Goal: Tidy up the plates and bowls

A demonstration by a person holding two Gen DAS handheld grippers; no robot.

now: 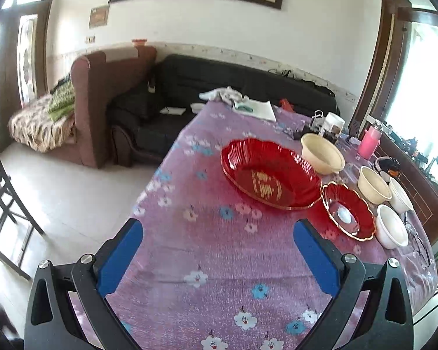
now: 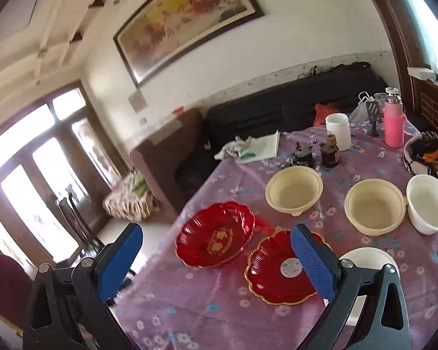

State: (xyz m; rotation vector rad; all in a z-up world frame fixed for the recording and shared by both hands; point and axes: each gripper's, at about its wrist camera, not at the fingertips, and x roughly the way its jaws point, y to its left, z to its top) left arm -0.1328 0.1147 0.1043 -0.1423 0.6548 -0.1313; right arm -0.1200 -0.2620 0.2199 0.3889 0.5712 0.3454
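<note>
Both grippers gape wide, empty: the left gripper (image 1: 219,230) hovers short of the big red plate (image 1: 270,173), the right gripper (image 2: 217,234) straddles the small red plate (image 2: 277,268).

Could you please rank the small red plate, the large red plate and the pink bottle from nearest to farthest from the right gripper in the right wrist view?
1. Small gold-rimmed red plate, right by the right gripper.
2. Large red scalloped plate, left behind it.
3. Pink bottle, far right corner.

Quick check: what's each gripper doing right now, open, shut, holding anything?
Left gripper: open, holding nothing, above the tablecloth.
Right gripper: open, holding nothing, above the red plates.
</note>
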